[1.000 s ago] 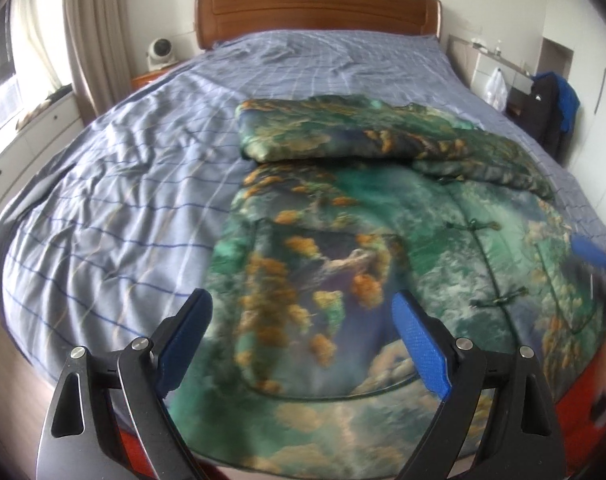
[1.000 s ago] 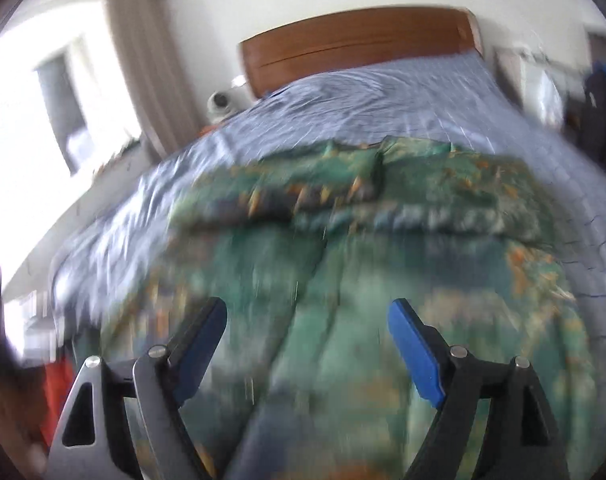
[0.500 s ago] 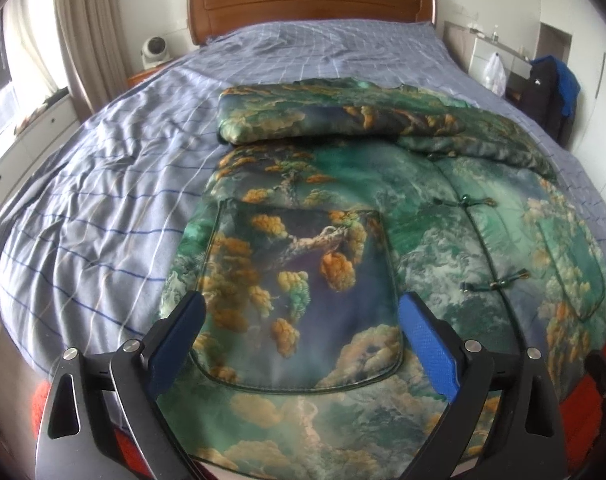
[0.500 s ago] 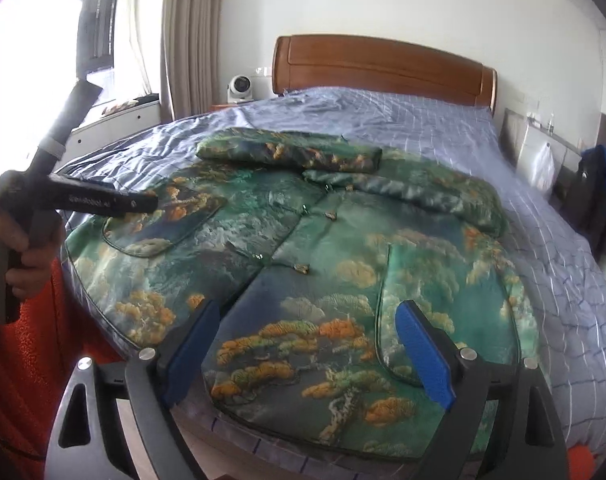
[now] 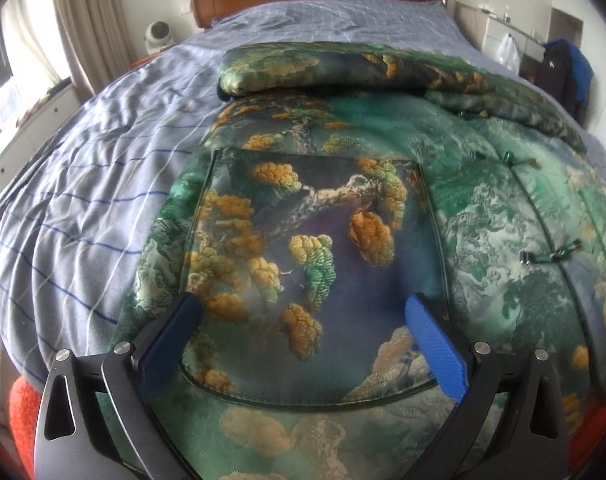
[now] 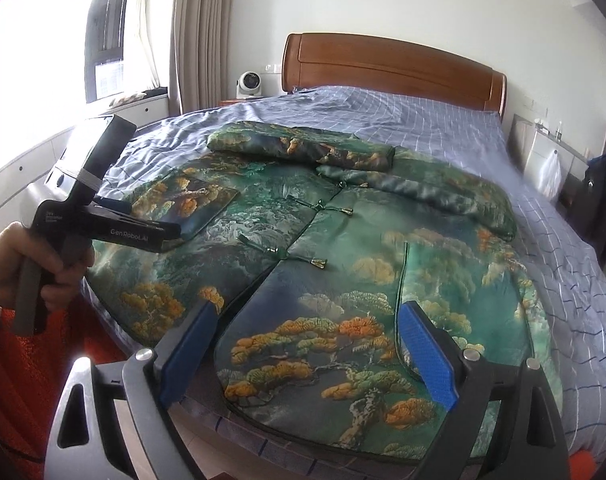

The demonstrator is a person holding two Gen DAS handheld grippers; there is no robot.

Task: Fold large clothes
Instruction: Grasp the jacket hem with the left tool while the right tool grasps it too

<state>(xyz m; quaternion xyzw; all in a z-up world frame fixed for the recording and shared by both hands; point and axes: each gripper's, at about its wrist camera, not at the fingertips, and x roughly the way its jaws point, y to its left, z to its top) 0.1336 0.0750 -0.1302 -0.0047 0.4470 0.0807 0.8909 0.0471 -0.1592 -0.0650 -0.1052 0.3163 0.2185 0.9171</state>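
Note:
A large green padded jacket (image 6: 343,240) with a gold pine print lies flat on the bed, front up, closed with knot buttons. Both sleeves (image 6: 303,148) are folded across its top. My left gripper (image 5: 303,312) is open and empty, just above the jacket's left patch pocket (image 5: 311,264) near the hem. It also shows in the right wrist view (image 6: 171,234), held in a hand. My right gripper (image 6: 307,320) is open and empty, above the jacket's right hem at the foot of the bed.
The bed (image 6: 423,120) has a blue checked sheet and a wooden headboard (image 6: 391,68). A small white fan (image 6: 249,84) stands at the bedside left. Curtains and a window are on the left. A dark bag (image 6: 603,200) and shelf are at the right.
Both grippers have moved down and closer to the jacket's hem. The right wrist view has steadied from blur. Both stay open.

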